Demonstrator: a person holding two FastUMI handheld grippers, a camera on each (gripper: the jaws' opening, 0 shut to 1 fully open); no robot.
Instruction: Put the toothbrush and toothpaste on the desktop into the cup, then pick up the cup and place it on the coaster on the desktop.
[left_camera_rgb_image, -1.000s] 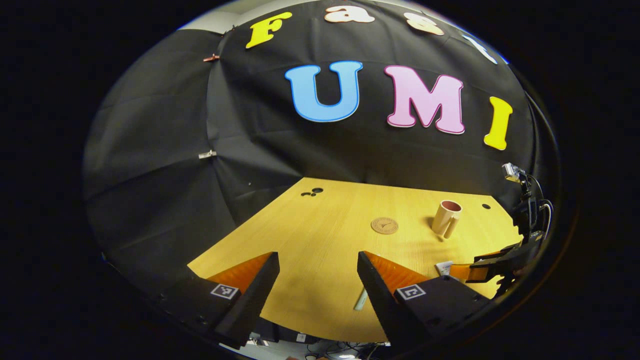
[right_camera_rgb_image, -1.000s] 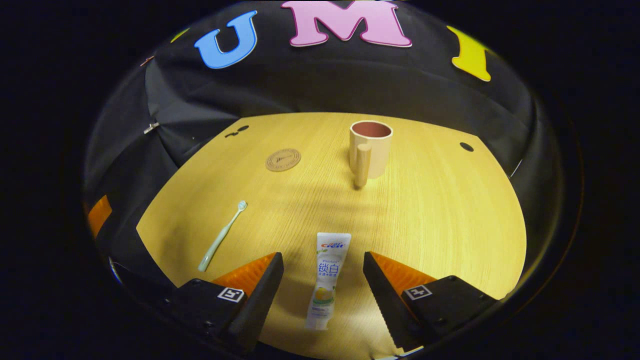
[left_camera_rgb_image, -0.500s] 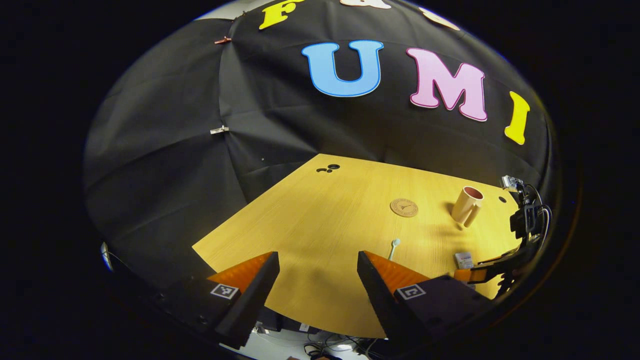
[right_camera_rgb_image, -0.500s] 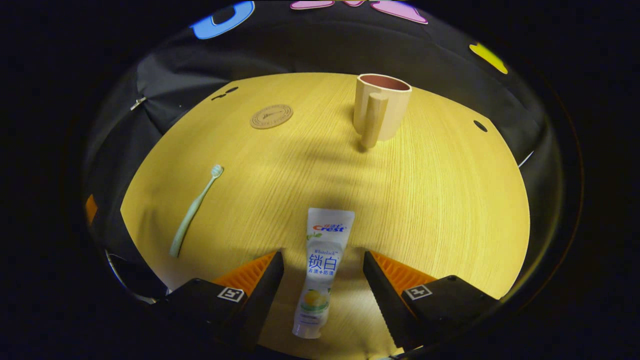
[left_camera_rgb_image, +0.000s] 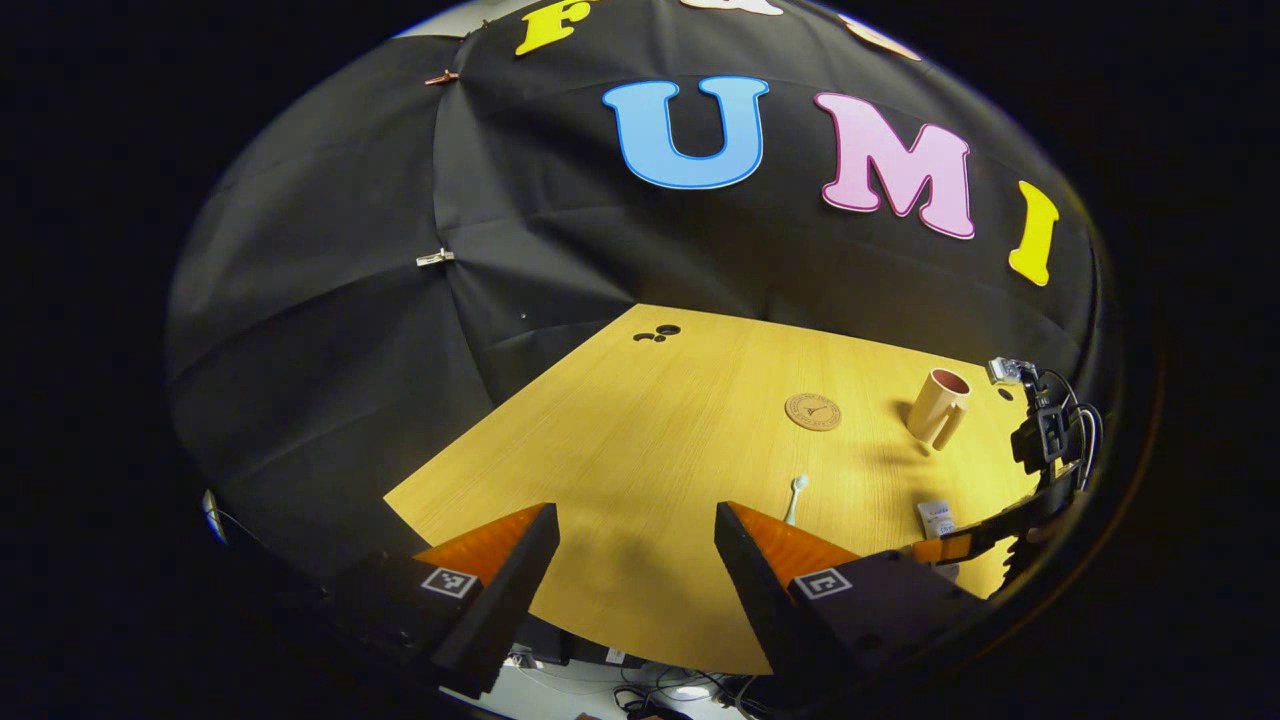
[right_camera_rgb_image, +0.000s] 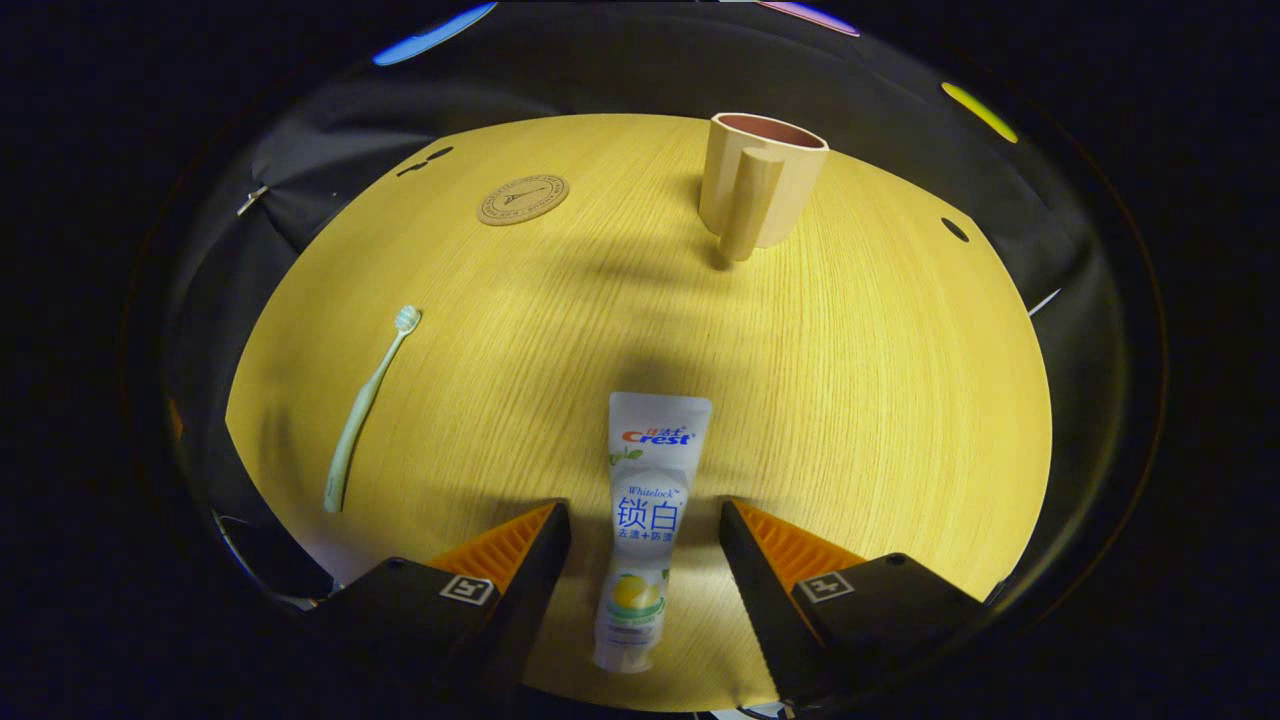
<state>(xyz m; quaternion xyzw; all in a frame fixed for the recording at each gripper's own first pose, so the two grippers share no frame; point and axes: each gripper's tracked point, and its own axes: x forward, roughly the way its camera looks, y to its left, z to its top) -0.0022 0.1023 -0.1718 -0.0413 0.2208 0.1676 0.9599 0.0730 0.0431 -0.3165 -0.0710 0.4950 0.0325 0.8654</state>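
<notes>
Straddling the toothpaste (right_camera_rgb_image: 645, 525), right gripper (right_camera_rgb_image: 645, 540) fingers apart, not touching it. Toothbrush (right_camera_rgb_image: 365, 410) lies flat at 9 o'clock, cup (right_camera_rgb_image: 765, 180) upright at 12, coaster (right_camera_rgb_image: 522, 199) at 11 on the desk (right_camera_rgb_image: 850, 400). Left gripper (left_camera_rgb_image: 635, 540) spread wide, empty.

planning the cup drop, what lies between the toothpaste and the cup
Bare wood desktop, only shadow on it, in the right gripper view. The toothpaste lies between the open jaws; the cup stands beyond.
</notes>
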